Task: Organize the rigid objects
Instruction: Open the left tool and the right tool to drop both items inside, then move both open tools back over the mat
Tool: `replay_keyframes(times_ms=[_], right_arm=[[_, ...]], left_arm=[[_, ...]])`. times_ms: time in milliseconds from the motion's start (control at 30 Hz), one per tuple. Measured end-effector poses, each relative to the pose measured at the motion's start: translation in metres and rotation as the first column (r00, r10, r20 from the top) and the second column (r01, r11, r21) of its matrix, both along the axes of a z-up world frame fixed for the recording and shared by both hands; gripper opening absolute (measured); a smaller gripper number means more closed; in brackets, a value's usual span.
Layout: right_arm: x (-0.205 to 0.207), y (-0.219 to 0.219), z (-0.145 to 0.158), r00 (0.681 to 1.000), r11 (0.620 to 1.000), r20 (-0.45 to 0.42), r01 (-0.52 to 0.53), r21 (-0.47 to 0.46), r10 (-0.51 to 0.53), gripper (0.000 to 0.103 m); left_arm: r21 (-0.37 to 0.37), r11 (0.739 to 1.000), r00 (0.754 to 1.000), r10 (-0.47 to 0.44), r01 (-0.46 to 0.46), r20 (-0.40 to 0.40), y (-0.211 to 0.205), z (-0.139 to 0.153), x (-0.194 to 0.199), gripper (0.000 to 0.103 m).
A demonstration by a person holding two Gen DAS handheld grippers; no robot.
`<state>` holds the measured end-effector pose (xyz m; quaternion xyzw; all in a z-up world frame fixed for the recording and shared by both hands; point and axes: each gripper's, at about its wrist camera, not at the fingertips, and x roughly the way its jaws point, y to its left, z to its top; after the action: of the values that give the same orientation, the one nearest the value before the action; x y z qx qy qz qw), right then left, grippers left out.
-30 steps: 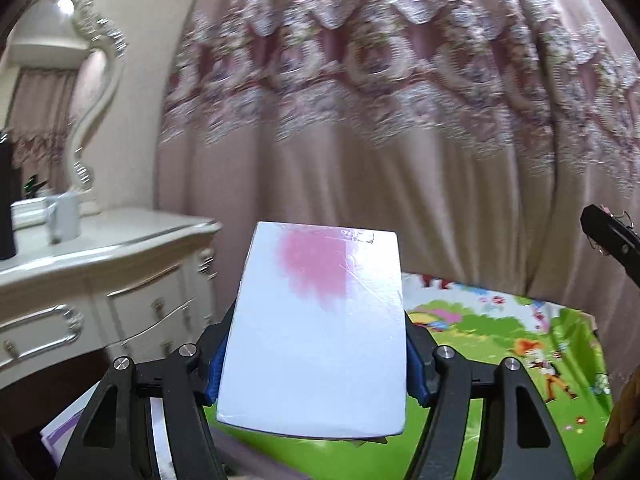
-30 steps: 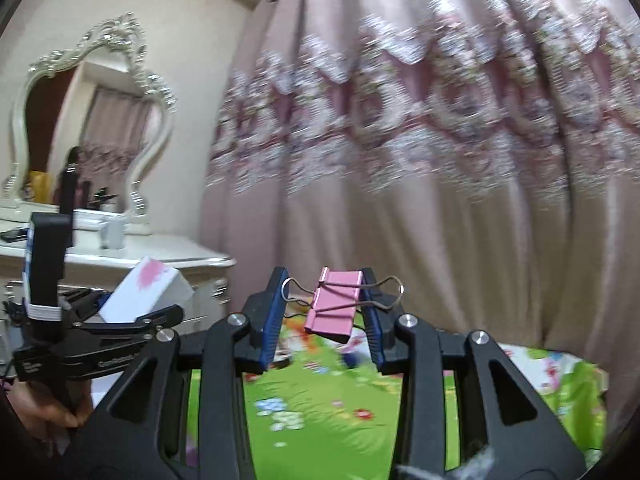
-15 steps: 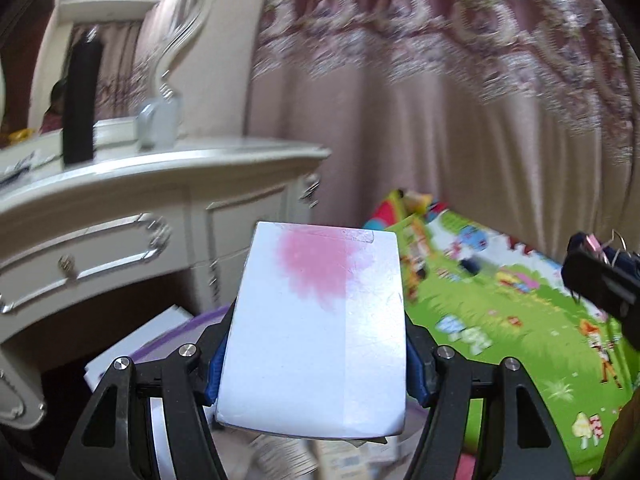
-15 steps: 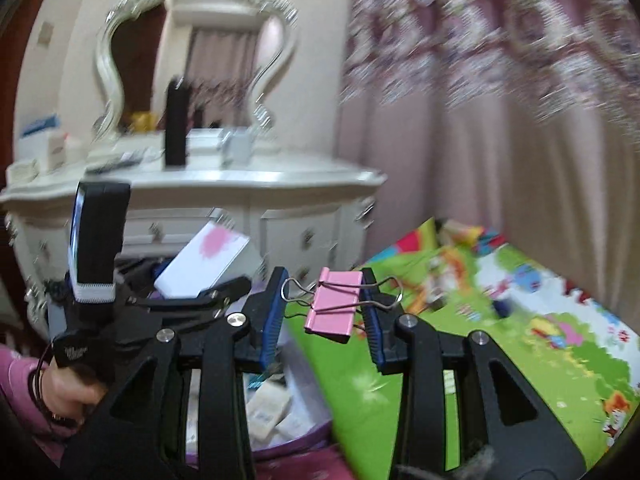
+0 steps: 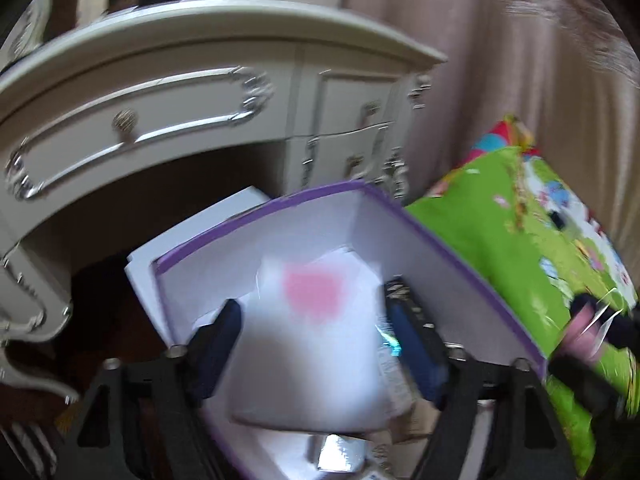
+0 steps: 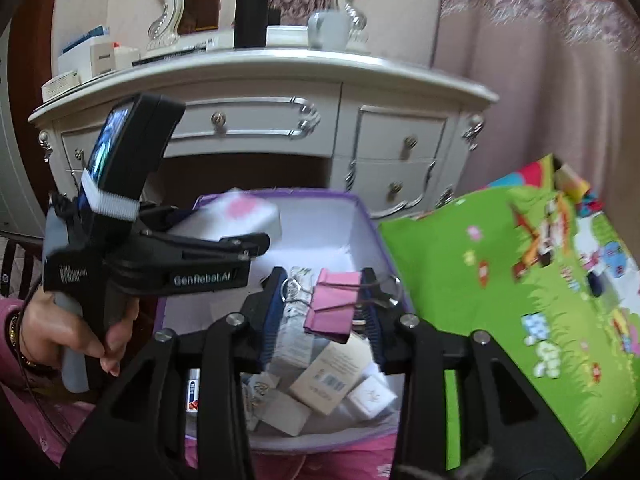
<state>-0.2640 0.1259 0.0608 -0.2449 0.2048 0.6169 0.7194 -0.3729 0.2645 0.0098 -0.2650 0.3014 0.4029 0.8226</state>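
A white box with a pink patch (image 5: pixel 316 320) hangs blurred between the fingers of my left gripper (image 5: pixel 314 312), whose jaws are opening; gaps show on both sides of it. From the right wrist view this white box (image 6: pixel 244 212) sits just past the left gripper (image 6: pixel 256 246), over the purple-rimmed storage box (image 6: pixel 280 194). My right gripper (image 6: pixel 323 280) is opening too. A pink binder clip (image 6: pixel 332 304) stays tilted between its pads, leaning on the right one. Both grippers hover above the storage box (image 5: pixel 260 210).
Several small cartons (image 6: pixel 332 376) lie in the storage box. A white dresser (image 6: pixel 260 80) stands right behind it, with a black bottle (image 6: pixel 252 0) on top. A green play mat (image 6: pixel 500 280) lies to the right. A hand (image 6: pixel 72 332) holds the left gripper.
Both grippers swung down from the curtain to above the purple-rimmed box. The white box has slipped forward out of the left jaws. The clip has tipped over between the right pads.
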Motion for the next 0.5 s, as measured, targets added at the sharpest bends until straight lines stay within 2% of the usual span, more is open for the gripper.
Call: replay_keyframes(times_ms=[33,67,133,233,300,367,467,500], right_arm=[[0.003,0.002,-0.004,1.000,1.000,-0.029,-0.012,-0.007,0.012,0.069],[0.008,0.000,-0.006,0.998,1.000,-0.057,-0.012,0.006,0.012,0.074],[0.017,-0.010,-0.004,0.996,0.999,-0.086,0.011,0.046,-0.007,0.076],[0.042,-0.032,0.004,0.992,0.991,-0.097,0.095,0.091,-0.086,0.080],[0.063,-0.050,0.007,0.983,0.979,-0.096,0.170,0.110,-0.159,0.083],[0.091,-0.071,0.008,0.963,0.958,-0.086,0.264,0.111,-0.255,0.086],[0.151,-0.101,-0.003,0.918,0.919,-0.069,0.393,0.036,-0.390,0.089],[0.169,-0.108,-0.007,0.904,0.905,-0.051,0.426,0.005,-0.425,0.089]], left_arm=[[0.000,0.999,0.999,0.047,-0.047,-0.010,0.003,-0.001,-0.004,0.086],[0.004,0.997,0.997,0.078,-0.078,-0.015,0.004,-0.002,-0.007,0.086],[0.017,0.990,0.990,0.139,-0.139,-0.005,0.007,-0.001,-0.012,0.086],[0.018,0.993,0.993,0.113,-0.113,0.020,0.004,0.007,-0.003,0.087],[0.032,0.998,0.999,0.051,-0.051,0.014,-0.005,0.013,0.016,0.087],[0.039,0.998,0.998,-0.055,0.055,-0.005,-0.017,0.018,0.047,0.089],[0.044,0.969,0.970,-0.240,0.242,-0.046,-0.043,0.025,0.113,0.089],[0.041,0.946,0.946,-0.318,0.321,-0.067,-0.054,0.026,0.143,0.090]])
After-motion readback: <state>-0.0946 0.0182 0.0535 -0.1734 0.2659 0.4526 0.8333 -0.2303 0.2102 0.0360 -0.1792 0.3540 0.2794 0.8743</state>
